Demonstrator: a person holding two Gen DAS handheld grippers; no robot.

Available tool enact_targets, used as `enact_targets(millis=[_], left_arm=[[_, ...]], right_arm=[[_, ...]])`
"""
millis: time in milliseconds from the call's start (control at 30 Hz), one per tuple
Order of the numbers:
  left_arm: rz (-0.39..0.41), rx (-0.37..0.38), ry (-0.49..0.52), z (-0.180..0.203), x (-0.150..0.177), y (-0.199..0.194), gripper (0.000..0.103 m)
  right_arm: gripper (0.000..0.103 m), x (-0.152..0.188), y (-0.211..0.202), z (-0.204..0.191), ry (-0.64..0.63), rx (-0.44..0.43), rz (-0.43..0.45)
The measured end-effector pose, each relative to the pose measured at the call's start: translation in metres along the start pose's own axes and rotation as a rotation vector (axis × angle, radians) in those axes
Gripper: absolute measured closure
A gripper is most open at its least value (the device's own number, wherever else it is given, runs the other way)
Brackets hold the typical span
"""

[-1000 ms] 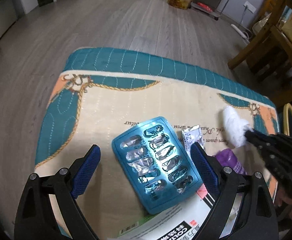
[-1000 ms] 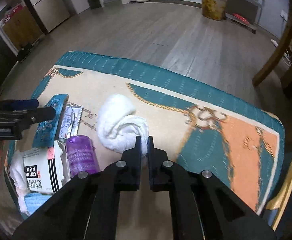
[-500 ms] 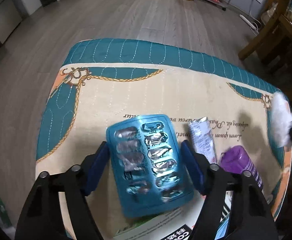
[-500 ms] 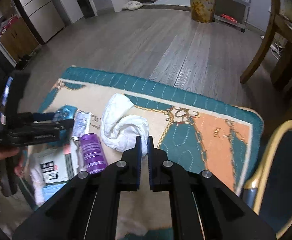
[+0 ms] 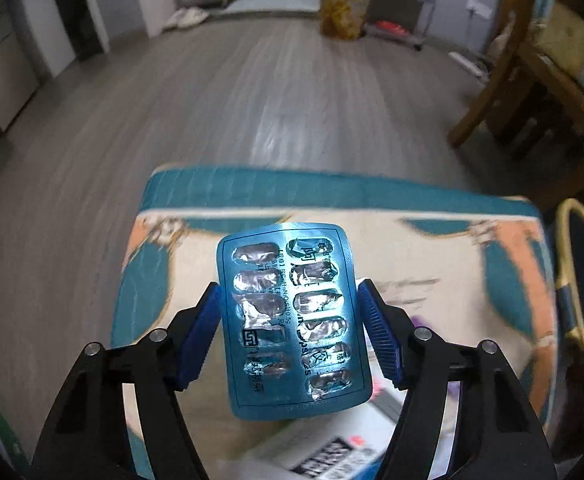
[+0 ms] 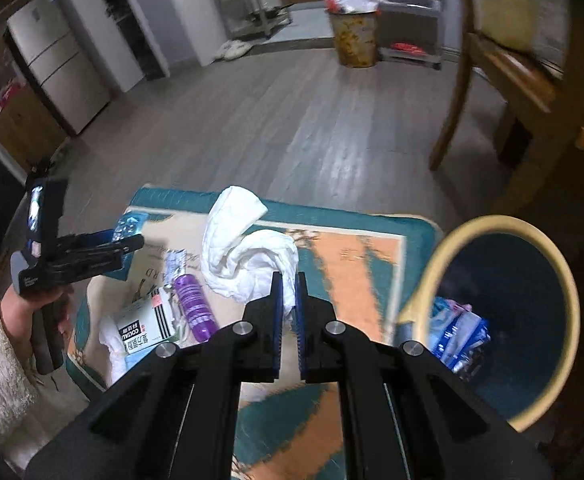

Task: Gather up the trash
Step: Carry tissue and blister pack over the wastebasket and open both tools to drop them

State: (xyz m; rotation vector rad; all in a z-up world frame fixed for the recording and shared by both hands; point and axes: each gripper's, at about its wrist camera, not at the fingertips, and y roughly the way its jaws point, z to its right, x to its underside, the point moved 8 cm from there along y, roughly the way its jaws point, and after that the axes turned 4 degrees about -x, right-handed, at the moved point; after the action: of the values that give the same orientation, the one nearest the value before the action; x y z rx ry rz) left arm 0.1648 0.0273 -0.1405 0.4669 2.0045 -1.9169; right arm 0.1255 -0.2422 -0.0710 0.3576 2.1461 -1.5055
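My left gripper (image 5: 289, 298) is shut on a blue blister pack (image 5: 292, 316) and holds it above the patterned mat (image 5: 432, 252); it also shows in the right wrist view (image 6: 131, 242). My right gripper (image 6: 287, 284) is shut on a crumpled white tissue (image 6: 247, 248), lifted above the mat (image 6: 352, 256). A dark blue bin with a yellow rim (image 6: 508, 304) stands right of the mat and holds blue wrappers. On the mat lie a purple bottle (image 6: 193, 308), a white COLTALI packet (image 6: 141, 326) and a small foil sachet (image 6: 174, 262).
The mat lies on a grey wooden floor (image 5: 251, 92). Wooden chair and table legs (image 6: 456, 92) stand to the right. A patterned waste bin (image 5: 344, 12) and a metal shelf stand far back. A fridge (image 6: 59, 64) stands at the far left.
My left gripper closed on the blister pack and lifted it off the mat. My right gripper raised the tissue and moved right, bringing the bin into view.
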Motion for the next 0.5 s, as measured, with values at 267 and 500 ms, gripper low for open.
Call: enact_targets(millis=[267,500], left_arm=[[0.125,0.077,0.158,0.077,-0.016,-0.037,0.033],[0.159,0.163,0.283,0.147,-0.011,-0.047,0.033]], right_arm=[[0.098,0.008,-0.040,0.062,0.124,0.059,0.064],[0.098,0.024,-0.063,0.126,0.238,0.137,0.088]])
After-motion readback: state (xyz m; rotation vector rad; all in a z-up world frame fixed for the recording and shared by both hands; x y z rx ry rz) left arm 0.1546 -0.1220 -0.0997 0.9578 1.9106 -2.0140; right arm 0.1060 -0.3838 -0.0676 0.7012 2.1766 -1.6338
